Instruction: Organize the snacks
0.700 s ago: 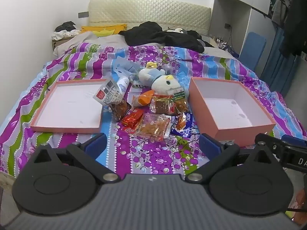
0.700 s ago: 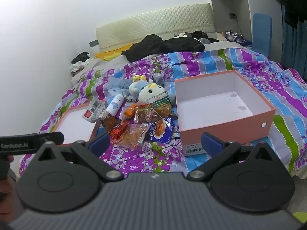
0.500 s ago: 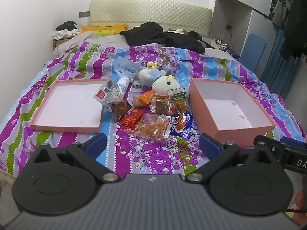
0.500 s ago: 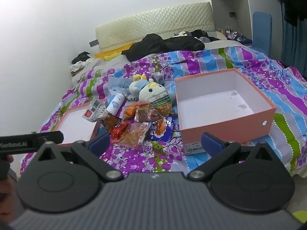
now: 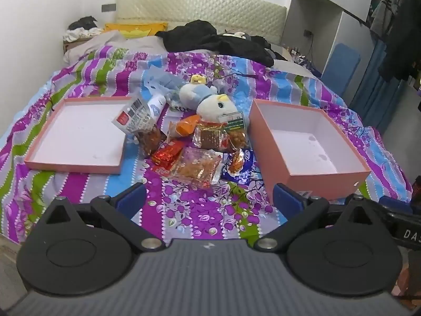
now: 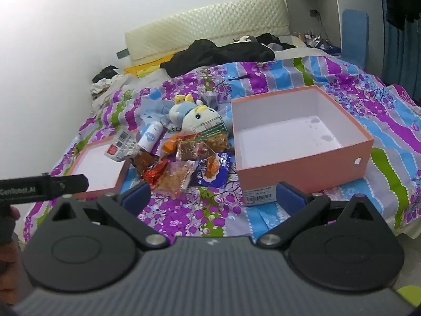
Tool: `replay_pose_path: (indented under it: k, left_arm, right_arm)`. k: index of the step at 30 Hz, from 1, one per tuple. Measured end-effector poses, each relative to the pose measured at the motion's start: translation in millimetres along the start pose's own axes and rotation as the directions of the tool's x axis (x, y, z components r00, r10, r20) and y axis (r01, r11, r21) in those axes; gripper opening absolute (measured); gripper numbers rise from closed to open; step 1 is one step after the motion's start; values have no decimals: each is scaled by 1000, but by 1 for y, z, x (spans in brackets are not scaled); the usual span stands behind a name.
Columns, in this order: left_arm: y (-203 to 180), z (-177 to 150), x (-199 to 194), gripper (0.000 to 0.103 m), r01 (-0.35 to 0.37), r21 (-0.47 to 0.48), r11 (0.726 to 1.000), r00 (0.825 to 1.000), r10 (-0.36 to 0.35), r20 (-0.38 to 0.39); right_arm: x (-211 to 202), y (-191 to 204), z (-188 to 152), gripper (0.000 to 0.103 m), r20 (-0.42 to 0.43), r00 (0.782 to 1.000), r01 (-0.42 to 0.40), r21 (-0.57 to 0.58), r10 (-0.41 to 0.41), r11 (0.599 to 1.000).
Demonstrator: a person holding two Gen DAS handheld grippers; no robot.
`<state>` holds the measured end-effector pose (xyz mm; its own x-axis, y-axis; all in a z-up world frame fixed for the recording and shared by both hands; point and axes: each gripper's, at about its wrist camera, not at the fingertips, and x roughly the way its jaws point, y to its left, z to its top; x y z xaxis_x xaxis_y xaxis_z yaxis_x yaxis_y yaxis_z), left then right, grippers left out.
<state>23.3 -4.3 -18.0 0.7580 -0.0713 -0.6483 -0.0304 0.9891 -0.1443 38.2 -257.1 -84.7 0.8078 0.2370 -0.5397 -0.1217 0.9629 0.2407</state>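
Observation:
A pile of snack packets [image 5: 196, 155] lies on the bed between a shallow pink lid [image 5: 76, 134] on the left and a deep pink box [image 5: 305, 142] on the right, both empty. The pile [image 6: 184, 163] holds a clear orange packet [image 5: 196, 166], a red packet [image 5: 168, 152], a blue packet [image 5: 240, 167] and a white barcode bag [image 5: 134, 117]. My left gripper [image 5: 209, 198] is open and empty, short of the pile. My right gripper [image 6: 213, 194] is open and empty, in front of the pile and the box [image 6: 297, 142].
A plush duck [image 5: 213, 102] and a white bottle [image 5: 155, 105] lie behind the snacks. Black clothes [image 5: 210, 39] and pillows lie near the headboard. The striped floral bedspread [image 5: 200, 210] covers the bed. A blue chair [image 5: 342, 63] and hanging clothes stand at the right.
Both grippers have moved slightly closer to the bed; the snacks and boxes look a little larger. Nothing on the bed has moved.

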Motion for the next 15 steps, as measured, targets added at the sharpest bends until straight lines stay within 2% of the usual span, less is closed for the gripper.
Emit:
replay_pose_path:
  k: [3, 15]
  left_arm:
    - [-1, 3, 11, 103, 2, -6, 1000, 1000, -2, -20]
    - [1, 8, 11, 103, -12, -6, 1000, 1000, 12, -2]
  right_arm:
    - [5, -4, 1, 103, -1, 1000, 6, 24, -6, 1000]
    - [10, -2, 2, 103, 11, 1000, -14, 0, 14, 1000]
